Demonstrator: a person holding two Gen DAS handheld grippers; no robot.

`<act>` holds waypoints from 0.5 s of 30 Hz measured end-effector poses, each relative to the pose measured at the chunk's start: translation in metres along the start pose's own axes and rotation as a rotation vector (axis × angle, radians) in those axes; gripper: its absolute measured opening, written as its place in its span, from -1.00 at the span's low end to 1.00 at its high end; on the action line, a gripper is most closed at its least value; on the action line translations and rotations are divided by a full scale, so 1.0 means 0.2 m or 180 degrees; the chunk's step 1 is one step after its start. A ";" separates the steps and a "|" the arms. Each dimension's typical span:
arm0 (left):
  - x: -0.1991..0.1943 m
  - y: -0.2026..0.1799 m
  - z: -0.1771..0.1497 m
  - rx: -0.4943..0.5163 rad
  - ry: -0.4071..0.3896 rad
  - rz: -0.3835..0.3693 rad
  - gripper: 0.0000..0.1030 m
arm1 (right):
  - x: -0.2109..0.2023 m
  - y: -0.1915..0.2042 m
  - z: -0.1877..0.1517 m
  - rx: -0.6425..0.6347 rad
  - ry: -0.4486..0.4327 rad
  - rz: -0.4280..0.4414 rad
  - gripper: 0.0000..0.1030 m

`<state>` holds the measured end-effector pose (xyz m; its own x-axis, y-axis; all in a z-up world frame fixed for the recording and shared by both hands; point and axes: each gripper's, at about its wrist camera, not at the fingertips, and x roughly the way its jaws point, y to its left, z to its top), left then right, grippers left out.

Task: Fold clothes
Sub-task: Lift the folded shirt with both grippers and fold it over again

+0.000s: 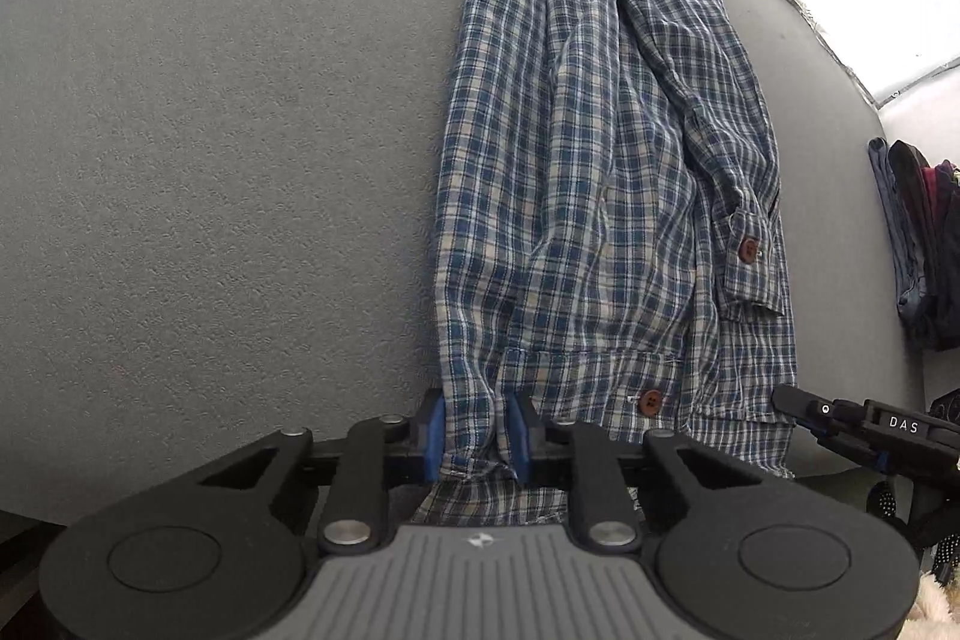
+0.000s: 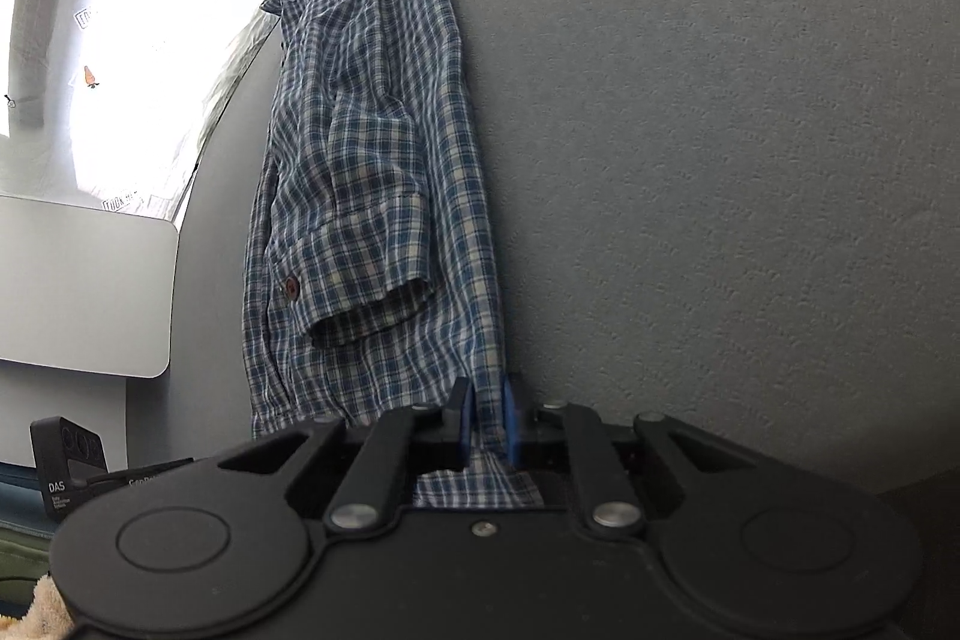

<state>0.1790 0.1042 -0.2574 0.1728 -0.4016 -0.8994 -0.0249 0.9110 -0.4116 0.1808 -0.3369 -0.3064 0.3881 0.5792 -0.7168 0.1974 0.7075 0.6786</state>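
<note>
Plaid shirt (image 1: 576, 196) is lying lengthwise on the grey worktop (image 1: 210, 160), sleeves folded in over the body. Left claw (image 1: 477, 436) is pinching one corner of the near hem, right claw (image 2: 485, 424) is pinching the other corner. Both are clamping fabric between the blue pads (image 1: 433, 439).

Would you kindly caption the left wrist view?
Left tool pinches the plaid shirt's hem on the grey table.

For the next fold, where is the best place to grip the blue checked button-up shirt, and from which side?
Grip the blue checked shirt at the two corners of its near hem, coming from the near end. It lies in a long narrow strip with the sleeves folded in. The left gripper and the right gripper already pinch there.
</note>
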 end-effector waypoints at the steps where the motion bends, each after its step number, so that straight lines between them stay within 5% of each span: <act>1: 0.00 0.00 0.00 -0.0018 0.0027 -0.0026 -0.56 | 0.00 -0.01 0.00 0.0022 0.0008 0.0010 -0.79; 13: 0.03 0.01 0.03 -0.0117 0.0265 -0.0196 -0.59 | 0.01 -0.03 0.00 0.0105 0.0147 0.0048 -0.79; 15: 0.03 0.02 0.03 -0.0177 0.0256 -0.0206 -0.75 | 0.01 -0.04 -0.01 0.0136 0.0156 0.0072 -0.79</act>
<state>0.1855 0.1062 -0.2647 0.0961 -0.4677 -0.8787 -0.0714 0.8772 -0.4747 0.1787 -0.3416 -0.3135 0.3487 0.6148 -0.7074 0.2277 0.6766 0.7003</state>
